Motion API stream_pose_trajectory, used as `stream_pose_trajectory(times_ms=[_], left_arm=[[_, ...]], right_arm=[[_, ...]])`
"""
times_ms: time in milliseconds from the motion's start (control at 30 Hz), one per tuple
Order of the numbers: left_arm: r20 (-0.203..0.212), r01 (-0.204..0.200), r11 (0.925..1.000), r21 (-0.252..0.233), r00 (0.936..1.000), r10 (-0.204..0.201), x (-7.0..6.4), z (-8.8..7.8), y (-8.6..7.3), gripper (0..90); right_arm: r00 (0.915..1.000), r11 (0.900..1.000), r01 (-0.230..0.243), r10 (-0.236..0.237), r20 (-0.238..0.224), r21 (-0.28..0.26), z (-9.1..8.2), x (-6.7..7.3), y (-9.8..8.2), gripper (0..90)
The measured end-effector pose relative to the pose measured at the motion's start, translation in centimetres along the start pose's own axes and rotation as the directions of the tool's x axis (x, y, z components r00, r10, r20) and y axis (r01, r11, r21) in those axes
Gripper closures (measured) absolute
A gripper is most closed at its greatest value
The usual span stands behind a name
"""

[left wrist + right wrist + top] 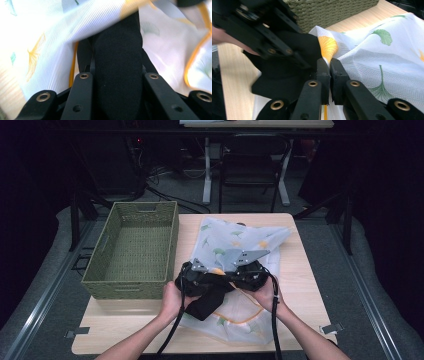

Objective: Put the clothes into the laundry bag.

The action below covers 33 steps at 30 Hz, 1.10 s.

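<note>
While the person's two hands met over the near middle of the light wooden table point(300, 285), the left gripper point(117, 45) was clamped on a black piece of cloth point(117, 82), its jaws drawn in against the dark fabric on both sides. That black cloth ran up between them and under the edge of a white mesh laundry bag point(57, 27), printed with green and orange leaves and piped in orange. In the high view the black cloth point(205, 305) hung out toward the person from beneath the left gripper point(192, 280), lying across the bag point(235, 237).

Over on the other side, the right gripper point(330, 65) had its jaws pinched together on a fold of the mesh bag point(372, 62), right beside an orange leaf print, with the black cloth point(284, 75) and the left gripper point(262, 35) just to its left. From above, the right gripper point(252, 272) sat close against the left one.

The bag sprawled from the table's far edge down to the near edge. Just beside it, at the table's left, stood a green woven basket point(172, 245) with handle slots, and its woven floor lay bare. Whether anything sat inside the bag, I couldn't tell.
</note>
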<state>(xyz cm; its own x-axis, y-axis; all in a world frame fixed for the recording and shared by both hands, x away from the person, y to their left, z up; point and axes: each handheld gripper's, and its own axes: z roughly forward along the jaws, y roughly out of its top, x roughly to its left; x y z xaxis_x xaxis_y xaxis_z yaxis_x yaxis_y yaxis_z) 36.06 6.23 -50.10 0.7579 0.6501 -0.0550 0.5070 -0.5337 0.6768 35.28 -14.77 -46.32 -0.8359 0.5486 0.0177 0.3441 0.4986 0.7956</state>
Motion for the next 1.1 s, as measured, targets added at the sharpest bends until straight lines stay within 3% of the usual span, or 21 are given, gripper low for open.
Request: stream_pose_trajectory(times_ms=[100, 267, 400, 500, 633, 867, 1033, 1100], left_arm=[[0.000, 0.027, 0.9996, -0.004, 0.9996, -0.027, 0.1, 1.2, 0.1, 71.7], [0.012, 0.004, 0.9988, 0.050, 0.9999, -0.004, 0.5, 2.3, -0.9, 63.3], [0.010, -0.028, 0.9966, 0.078, 0.9996, 0.027, 0.4, 1.7, -0.9, 42.1], [0.009, -0.064, 0.9940, 0.089, 0.9979, 0.064, 0.0, 0.6, -1.0, 33.3], [-0.011, -0.081, 0.9923, 0.094, 0.9965, 0.082, -0.4, -0.5, -1.5, 24.0], [-0.024, -0.078, 0.9898, 0.120, 0.9964, 0.081, -0.2, -1.0, -2.8, 19.8], [0.005, -0.061, 0.9828, 0.174, 0.9981, 0.061, 0.1, 0.9, -4.0, 22.9], [-0.009, -0.067, 0.9817, 0.178, 0.9975, 0.070, 0.0, 1.5, -4.3, 28.3]], right_arm=[[0.9999, 1.000, -0.013, 0.013, -0.007, -0.001, -0.1, 0.0, -0.1, 87.4], [0.9997, 0.998, -0.020, 0.020, -0.010, 0.056, 0.8, -0.2, -1.1, 87.4], [0.9997, 0.998, -0.023, 0.024, -0.007, 0.065, 1.0, -0.2, -1.2, 87.3], [0.9998, 0.998, -0.020, 0.021, -0.006, 0.061, 0.8, -0.3, -1.1, 87.3], [0.9998, 0.998, -0.019, 0.019, -0.002, 0.060, 0.8, -0.4, -1.2, 87.3], [0.9998, 0.998, -0.019, 0.020, -0.003, 0.065, 0.8, -0.4, -1.2, 87.3], [0.9998, 0.997, -0.021, 0.021, -0.004, 0.072, 1.0, -0.3, -1.2, 87.2], [0.9998, 0.997, -0.019, 0.020, -0.006, 0.075, 1.1, -0.2, -1.3, 87.2]])
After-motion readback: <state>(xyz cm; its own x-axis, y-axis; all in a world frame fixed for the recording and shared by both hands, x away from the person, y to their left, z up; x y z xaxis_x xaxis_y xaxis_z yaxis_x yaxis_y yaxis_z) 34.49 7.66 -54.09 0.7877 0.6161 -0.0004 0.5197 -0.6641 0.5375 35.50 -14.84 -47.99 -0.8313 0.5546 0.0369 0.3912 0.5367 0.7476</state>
